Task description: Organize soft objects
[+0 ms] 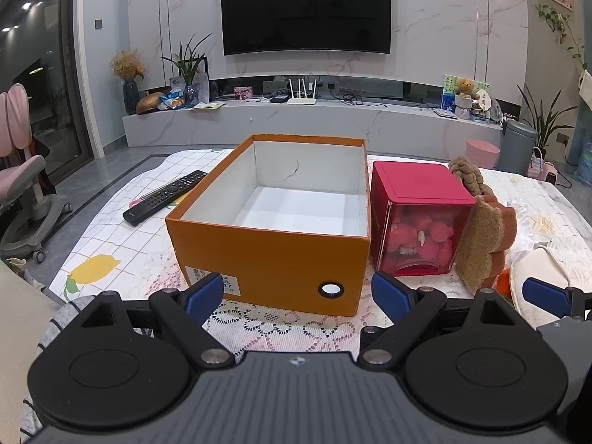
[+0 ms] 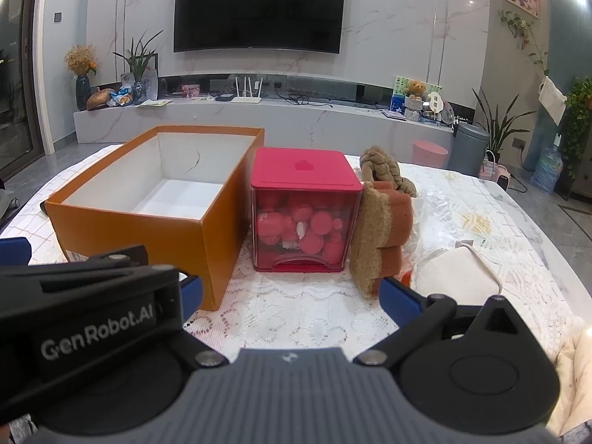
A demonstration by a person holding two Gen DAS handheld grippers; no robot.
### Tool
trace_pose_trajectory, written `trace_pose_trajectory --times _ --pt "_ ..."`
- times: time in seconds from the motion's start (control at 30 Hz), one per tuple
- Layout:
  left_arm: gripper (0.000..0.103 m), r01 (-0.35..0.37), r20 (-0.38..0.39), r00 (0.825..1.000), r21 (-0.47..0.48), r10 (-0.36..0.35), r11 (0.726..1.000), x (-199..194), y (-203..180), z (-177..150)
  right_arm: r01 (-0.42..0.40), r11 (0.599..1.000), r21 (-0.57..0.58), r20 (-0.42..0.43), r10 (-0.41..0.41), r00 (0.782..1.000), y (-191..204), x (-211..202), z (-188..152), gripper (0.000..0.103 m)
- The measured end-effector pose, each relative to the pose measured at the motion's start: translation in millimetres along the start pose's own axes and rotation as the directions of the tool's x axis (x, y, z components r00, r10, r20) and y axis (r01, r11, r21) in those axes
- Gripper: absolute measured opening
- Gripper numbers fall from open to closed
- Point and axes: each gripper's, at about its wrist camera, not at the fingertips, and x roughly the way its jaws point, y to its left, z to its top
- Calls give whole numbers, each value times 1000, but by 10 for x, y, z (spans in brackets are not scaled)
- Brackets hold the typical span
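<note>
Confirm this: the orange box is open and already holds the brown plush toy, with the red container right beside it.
Not quite. The orange box is open but empty; the brown plush toy leans outside against the red container, which does sit beside the box. The right wrist view shows it.

Open box: centre of desk, nothing inside
Remote: left of box, on desk
Lidded container: just right of box
Plush toy: leaning on container's right side
Pouch: right of plush, nearer front
TV: on wall behind
</note>
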Motion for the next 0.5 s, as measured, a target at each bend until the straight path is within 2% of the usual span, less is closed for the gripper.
trace_pose_trajectory --times 0.5 --pt "103 0 -12 1000 -11 0 1000 30 27 -32 -5 1000 -10 -11 5 1000 16 34 1 99"
